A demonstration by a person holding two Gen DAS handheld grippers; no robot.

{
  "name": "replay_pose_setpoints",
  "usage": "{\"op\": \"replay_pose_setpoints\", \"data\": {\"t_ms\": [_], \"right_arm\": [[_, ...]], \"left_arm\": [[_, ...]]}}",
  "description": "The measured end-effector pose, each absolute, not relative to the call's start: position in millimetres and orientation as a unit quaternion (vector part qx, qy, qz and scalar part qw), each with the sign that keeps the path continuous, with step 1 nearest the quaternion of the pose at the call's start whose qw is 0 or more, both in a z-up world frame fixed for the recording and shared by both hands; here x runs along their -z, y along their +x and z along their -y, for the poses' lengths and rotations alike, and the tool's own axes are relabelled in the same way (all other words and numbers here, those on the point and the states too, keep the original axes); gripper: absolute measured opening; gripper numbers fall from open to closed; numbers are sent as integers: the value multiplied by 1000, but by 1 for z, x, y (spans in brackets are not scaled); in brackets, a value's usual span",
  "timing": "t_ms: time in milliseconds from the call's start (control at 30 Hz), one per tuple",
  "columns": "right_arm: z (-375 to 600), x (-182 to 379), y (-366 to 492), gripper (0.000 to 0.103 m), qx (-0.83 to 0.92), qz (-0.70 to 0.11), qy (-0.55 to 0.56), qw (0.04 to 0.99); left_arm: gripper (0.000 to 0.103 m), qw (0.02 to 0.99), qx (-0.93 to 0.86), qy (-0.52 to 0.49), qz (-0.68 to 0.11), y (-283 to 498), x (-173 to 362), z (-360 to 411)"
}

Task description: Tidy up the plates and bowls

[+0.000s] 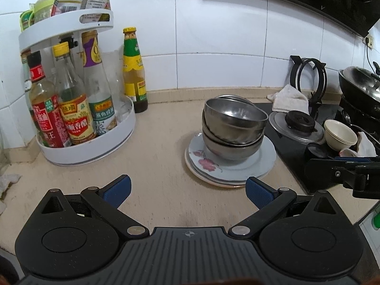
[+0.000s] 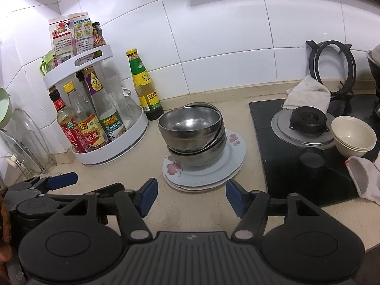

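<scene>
A stack of steel bowls [image 1: 234, 128] [image 2: 193, 135] sits on a stack of flowered plates [image 1: 266, 163] [image 2: 235, 156] on the beige counter. The top bowl leans to one side. Two nested cream bowls [image 1: 339, 135] [image 2: 352, 137] rest on the black hob. My left gripper [image 1: 187, 190] is open just short of the plates, blue pads wide apart with nothing between them. My right gripper [image 2: 191, 196] is open too, at the plates' near rim, holding nothing. Part of the right gripper [image 1: 344, 173] shows in the left wrist view, and part of the left gripper [image 2: 47, 185] in the right wrist view.
A white two-tier turntable rack [image 1: 78, 152] [image 2: 114, 152] holds sauce bottles at the left, with a green-labelled bottle [image 1: 134, 71] [image 2: 143, 83] beside it. On the hob [image 2: 285, 161] lie a burner [image 2: 306, 118], a white cloth [image 2: 307, 95] and a pan support [image 2: 332, 66]. A wok [image 1: 361, 83] stands far right.
</scene>
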State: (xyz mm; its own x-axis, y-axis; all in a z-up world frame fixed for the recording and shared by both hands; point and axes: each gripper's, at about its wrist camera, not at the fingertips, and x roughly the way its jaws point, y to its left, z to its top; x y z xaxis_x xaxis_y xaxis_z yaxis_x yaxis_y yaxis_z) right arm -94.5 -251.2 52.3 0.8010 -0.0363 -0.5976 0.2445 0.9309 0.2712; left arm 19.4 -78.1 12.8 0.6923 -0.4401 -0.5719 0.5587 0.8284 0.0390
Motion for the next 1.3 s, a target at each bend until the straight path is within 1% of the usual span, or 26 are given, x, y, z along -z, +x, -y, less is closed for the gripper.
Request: {"op": "replay_pose_setpoints", "data": {"t_ms": [500, 1300], "right_arm": [[246, -44, -86, 61, 81, -318, 172, 929], [245, -36, -95, 62, 97, -329, 164, 925]], "left_arm": [[103, 906, 260, 104, -318, 32, 0, 75], [103, 899, 256, 107, -339, 26, 8, 84]]}}
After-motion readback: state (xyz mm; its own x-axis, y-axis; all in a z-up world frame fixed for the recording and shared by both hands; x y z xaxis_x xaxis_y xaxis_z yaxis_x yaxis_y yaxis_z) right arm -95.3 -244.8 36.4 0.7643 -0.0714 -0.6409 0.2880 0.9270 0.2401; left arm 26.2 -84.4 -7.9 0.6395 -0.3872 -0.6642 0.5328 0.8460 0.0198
